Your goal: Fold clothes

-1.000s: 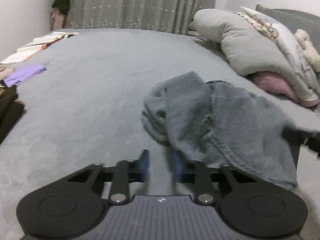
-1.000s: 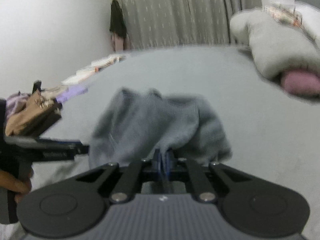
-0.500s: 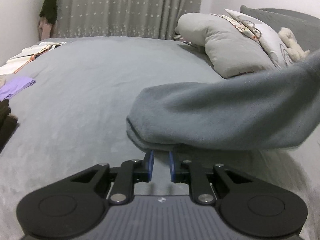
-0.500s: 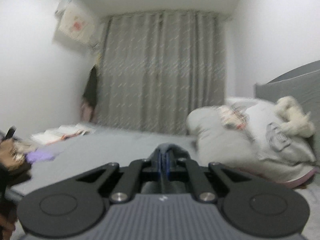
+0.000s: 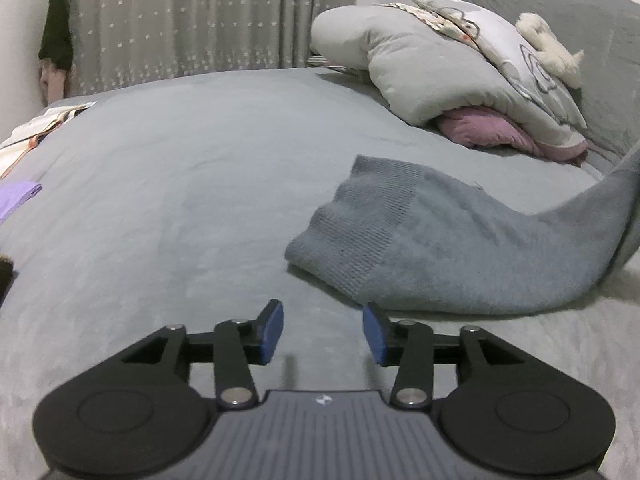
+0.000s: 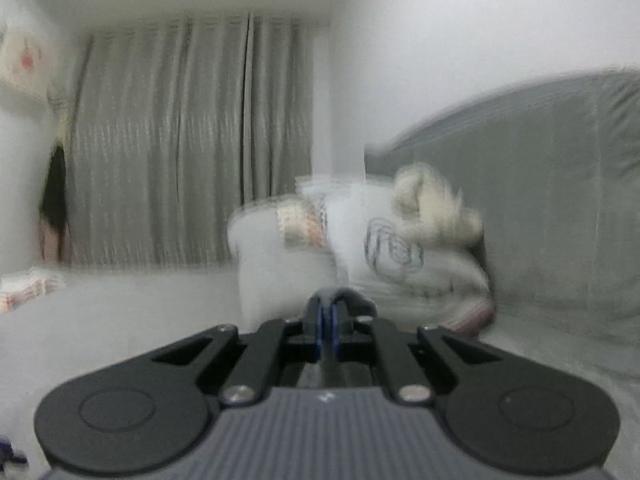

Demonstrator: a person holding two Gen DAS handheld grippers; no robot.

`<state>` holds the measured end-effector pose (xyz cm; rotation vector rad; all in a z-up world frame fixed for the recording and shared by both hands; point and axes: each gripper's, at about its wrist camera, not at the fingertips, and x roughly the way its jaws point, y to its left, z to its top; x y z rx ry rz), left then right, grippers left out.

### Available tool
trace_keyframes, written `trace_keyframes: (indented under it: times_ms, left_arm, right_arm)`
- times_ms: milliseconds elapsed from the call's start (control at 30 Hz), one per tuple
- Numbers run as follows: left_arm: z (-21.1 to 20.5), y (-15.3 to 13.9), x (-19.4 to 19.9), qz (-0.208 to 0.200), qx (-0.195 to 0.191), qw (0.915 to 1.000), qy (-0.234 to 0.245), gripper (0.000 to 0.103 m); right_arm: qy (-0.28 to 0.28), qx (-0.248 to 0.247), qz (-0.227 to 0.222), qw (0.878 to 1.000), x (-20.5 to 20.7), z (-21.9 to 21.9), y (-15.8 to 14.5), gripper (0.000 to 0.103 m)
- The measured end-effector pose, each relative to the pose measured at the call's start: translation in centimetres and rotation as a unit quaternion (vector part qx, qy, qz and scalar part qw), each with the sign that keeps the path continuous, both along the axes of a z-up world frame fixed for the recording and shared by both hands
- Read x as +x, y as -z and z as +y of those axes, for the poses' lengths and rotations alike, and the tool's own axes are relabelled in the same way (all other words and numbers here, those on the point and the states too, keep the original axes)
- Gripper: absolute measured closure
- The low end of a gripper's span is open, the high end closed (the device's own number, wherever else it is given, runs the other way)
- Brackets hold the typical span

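Note:
A grey knit sweater lies on the grey bed, its ribbed hem toward me and its right end lifted up out of the frame at the right edge. My left gripper is open and empty, low over the bed just in front of the hem's lower edge. My right gripper is shut on a fold of the grey sweater and holds it high, pointing at the pillows. The right wrist view is blurred.
Grey and white pillows over a pink one lie against the grey headboard, with a cream plush toy on top. A purple garment and papers lie at the bed's left edge. Grey curtains hang behind.
My left gripper has opened wider. The sweater's hem has dropped onto the bed and now lies to the right. My right gripper has swung right with the sweater, toward the headboard.

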<state>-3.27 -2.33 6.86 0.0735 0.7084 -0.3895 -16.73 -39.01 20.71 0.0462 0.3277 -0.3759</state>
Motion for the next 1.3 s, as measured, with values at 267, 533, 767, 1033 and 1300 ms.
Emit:
trace_keyframes:
  times_ms: [267,533,767,1033,1300]
  left_arm:
    - [-0.6,0.1,0.4,-0.022,0.021,0.9991,0.03,0.042]
    - [-2.2,0.1,0.4,-0.023,0.022,0.9988,0.038,0.035]
    - [-6.6,0.0,-3.5,-0.056,0.058,0.9928,0.089,0.034]
    - [-7.2,-1.9,-7.0,-0.085,0.045,0.9876,0.124,0.034]
    - [1.0,-5.7,-6.1,-0.082,-0.035,0.9955,0.033,0.032]
  right_arm:
    - [-0.059,0.038,0.071,0.995,0.8,-1.1,2.2,0.064]
    - [-0.02,0.063,0.102,0.993,0.8,-5.5,3.5,0.026]
    - [0.039,0.158,0.218,0.962,3.0,-11.4,9.8,0.035]
    - [-0.172,0.237,0.094,0.951,0.6,-6.6,5.0,0.096]
    - [-0.49,0.1,0.12,0.858,-1.7,12.6,3.4,0.097]
